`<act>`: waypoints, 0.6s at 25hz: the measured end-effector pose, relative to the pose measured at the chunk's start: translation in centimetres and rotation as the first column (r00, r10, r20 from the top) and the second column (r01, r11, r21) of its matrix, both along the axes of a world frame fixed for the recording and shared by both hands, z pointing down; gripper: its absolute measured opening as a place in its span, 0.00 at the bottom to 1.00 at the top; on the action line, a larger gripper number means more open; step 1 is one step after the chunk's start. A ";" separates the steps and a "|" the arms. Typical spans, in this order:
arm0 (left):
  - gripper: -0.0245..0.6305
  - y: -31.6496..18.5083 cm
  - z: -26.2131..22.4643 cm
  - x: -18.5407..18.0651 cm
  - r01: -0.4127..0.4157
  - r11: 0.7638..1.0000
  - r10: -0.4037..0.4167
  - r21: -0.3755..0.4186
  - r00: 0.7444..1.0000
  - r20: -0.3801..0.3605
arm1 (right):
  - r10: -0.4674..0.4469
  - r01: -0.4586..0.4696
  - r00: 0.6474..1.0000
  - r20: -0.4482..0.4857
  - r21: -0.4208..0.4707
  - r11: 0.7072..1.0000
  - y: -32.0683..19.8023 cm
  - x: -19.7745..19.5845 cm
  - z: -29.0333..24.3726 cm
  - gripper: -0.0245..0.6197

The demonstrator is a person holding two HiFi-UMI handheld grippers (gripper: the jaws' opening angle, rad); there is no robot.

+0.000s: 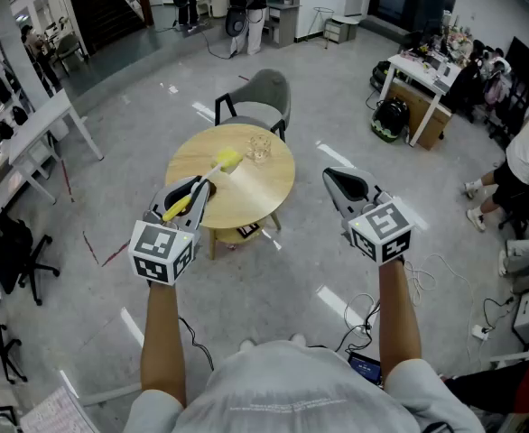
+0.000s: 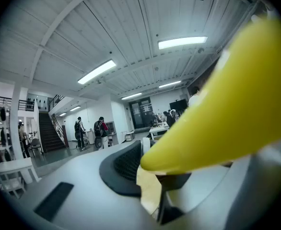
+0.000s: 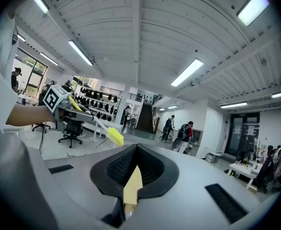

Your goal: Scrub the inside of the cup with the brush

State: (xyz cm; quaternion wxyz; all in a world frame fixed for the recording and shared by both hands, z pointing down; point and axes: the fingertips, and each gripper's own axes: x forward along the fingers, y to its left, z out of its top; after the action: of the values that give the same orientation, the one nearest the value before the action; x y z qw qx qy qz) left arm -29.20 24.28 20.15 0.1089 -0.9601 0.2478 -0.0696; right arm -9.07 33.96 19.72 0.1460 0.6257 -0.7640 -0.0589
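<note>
Grey floor, marked with short strips of white tape, runs the whole width of this open hall. Closest to me stands the person, both bare forearms stretched forward, a gripper in each hand. The left gripper (image 1: 202,186) has its jaws clamped on the yellow handle of the brush (image 1: 228,161). The thin white shaft juts out past the pads and ends in a yellow bristle head. In the left gripper view that handle (image 2: 227,104) fills the right side, lying across the jaws. The right gripper (image 1: 332,177) is held well apart from the left one, out to the right. Its jaws (image 3: 133,169) are pressed flat together with nothing pinched between them.

Beyond the hands stands a round wooden table (image 1: 246,192). From the head view the brush head lines up over its top. The right gripper view shows the brush (image 3: 115,136) held up in the air at hand height. The clear cup (image 1: 259,148) stands upright on the table, just right of the brush head in the head view and apart from both grippers.

Behind the table a grey chair (image 1: 260,93) faces it. Farther off a white bench (image 1: 30,129) runs along the left side, and a cluttered desk (image 1: 422,79) stands at the right. A few people (image 1: 251,3) stand near the far wall.
</note>
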 end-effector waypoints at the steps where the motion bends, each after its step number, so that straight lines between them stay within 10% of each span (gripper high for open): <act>1: 0.11 0.2 0.0 0.5 -0.002 1.000 0.002 -0.002 1.000 0.001 | 0.002 -0.002 1.000 0.002 -0.001 1.000 0.1 0.4 0.1 0.08; 15: 0.11 3.3 3.1 5.9 0.054 0.995 -0.055 -0.082 0.998 -0.007 | -0.043 0.043 0.996 0.081 0.005 0.999 2.6 7.2 2.9 0.08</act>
State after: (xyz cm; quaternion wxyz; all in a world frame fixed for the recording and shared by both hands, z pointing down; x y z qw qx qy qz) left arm -23.32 27.61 23.21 0.0664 -0.9570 0.2714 -0.0783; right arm -1.85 36.60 22.57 0.1127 0.6111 -0.7826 -0.0379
